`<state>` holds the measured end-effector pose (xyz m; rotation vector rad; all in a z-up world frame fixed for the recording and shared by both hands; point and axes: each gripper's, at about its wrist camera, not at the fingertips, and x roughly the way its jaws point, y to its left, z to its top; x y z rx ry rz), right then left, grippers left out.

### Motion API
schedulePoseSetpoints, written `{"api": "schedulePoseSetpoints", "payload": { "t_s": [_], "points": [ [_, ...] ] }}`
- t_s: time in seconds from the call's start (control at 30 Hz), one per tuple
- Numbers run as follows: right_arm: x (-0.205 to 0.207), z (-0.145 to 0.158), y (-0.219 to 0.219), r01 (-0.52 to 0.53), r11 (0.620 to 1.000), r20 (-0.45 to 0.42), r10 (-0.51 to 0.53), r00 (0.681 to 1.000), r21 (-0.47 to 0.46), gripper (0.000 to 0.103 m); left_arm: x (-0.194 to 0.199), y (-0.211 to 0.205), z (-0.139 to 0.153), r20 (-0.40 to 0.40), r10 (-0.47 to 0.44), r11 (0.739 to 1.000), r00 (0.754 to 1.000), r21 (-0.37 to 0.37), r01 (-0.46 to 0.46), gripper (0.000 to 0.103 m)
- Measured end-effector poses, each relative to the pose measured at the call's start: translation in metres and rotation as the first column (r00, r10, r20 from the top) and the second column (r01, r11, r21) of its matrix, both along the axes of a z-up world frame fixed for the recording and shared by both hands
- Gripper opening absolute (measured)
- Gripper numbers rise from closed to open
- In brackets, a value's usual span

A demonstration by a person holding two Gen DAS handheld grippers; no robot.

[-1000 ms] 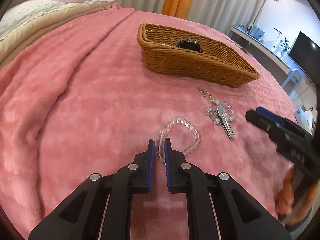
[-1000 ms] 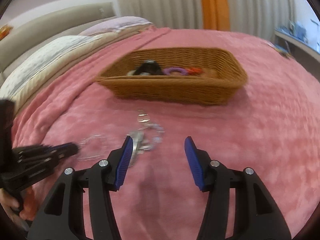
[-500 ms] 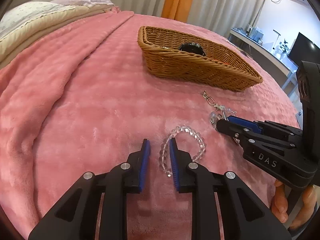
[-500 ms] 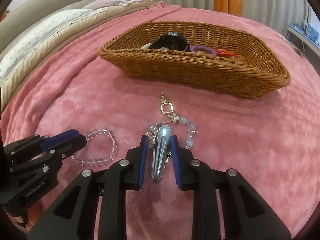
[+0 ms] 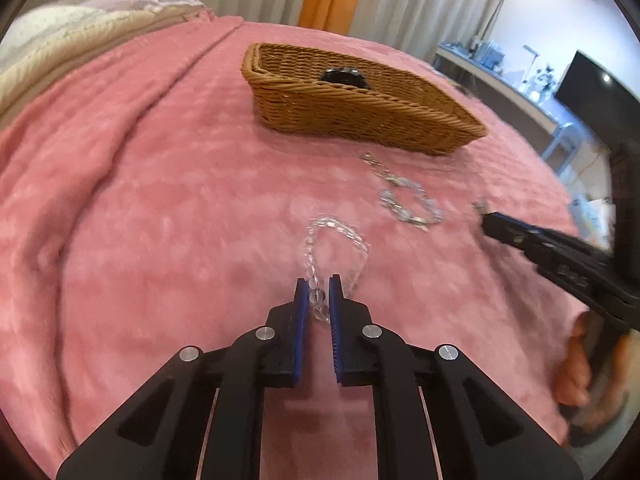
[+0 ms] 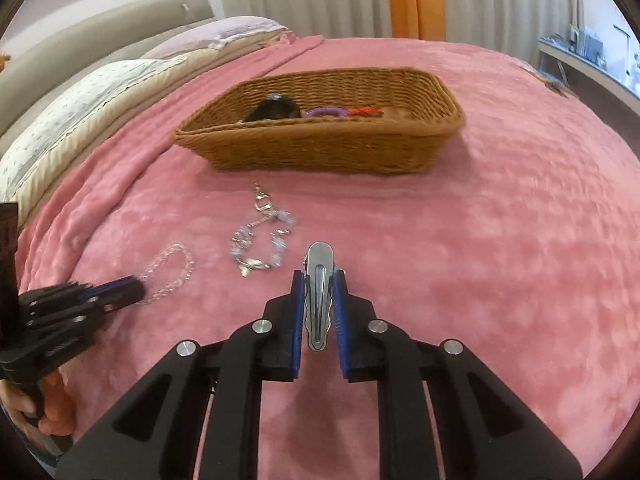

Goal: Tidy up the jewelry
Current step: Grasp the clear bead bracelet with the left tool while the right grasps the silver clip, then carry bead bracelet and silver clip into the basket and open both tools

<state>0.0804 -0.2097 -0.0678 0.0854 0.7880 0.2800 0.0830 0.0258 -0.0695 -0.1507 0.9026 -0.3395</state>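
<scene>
A clear bead bracelet lies on the pink blanket. My left gripper is closing on its near strand, and the beads sit pinched between the blue pads. In the right wrist view the same bracelet shows at the left gripper. My right gripper is closing on a silver hair clip, held lengthwise between its pads just above the blanket. A silver charm bracelet lies loose between the two grippers, a short way in front of the wicker basket.
The basket holds a black round item, a purple hair tie and something red. Pillows and a headboard lie to the left. A desk with a screen stands beyond the bed's right edge.
The right gripper closed on the hair clip and carried it right, off the charm bracelet. The left gripper opened slightly, then closed again on the bead bracelet's strand.
</scene>
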Motion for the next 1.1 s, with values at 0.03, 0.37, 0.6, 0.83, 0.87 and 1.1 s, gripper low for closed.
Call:
{"api": "schedulePoseSetpoints", "payload": {
  "t_s": [0.03,0.37,0.6,0.83,0.87,1.1],
  "points": [
    [0.001,-0.002,-0.001,0.004,1.000,-0.008,-0.004,1.000,0.001,0.012,-0.003,0.002,0.000,-0.014,-0.018,0.999,1.000,-0.029,0.017,0.009],
    [0.002,-0.010,-0.001,-0.002,1.000,-0.023,0.002,1.000,0.005,0.012,-0.005,0.012,0.008,-0.006,0.030,0.999,1.000,-0.037,-0.030,0.040],
    [-0.001,-0.008,-0.006,0.010,1.000,-0.018,-0.010,1.000,0.025,0.028,0.019,-0.013,0.003,-0.004,0.035,0.993,0.999,0.114,-0.034,0.040],
    [0.006,-0.011,0.006,0.004,0.999,-0.030,-0.005,1.000,-0.042,0.031,0.020,-0.022,0.000,0.025,0.020,0.982,0.999,0.188,-0.025,0.035],
    [0.006,-0.011,0.010,-0.001,0.998,-0.027,0.000,1.000,-0.063,0.022,0.020,-0.023,-0.001,0.024,0.013,0.981,1.000,0.195,-0.017,0.021],
    [-0.007,0.001,0.014,-0.061,0.997,0.036,0.063,0.997,-0.039,0.014,0.012,-0.024,0.004,0.061,-0.018,0.986,0.998,0.164,0.008,0.006]
  ]
}}
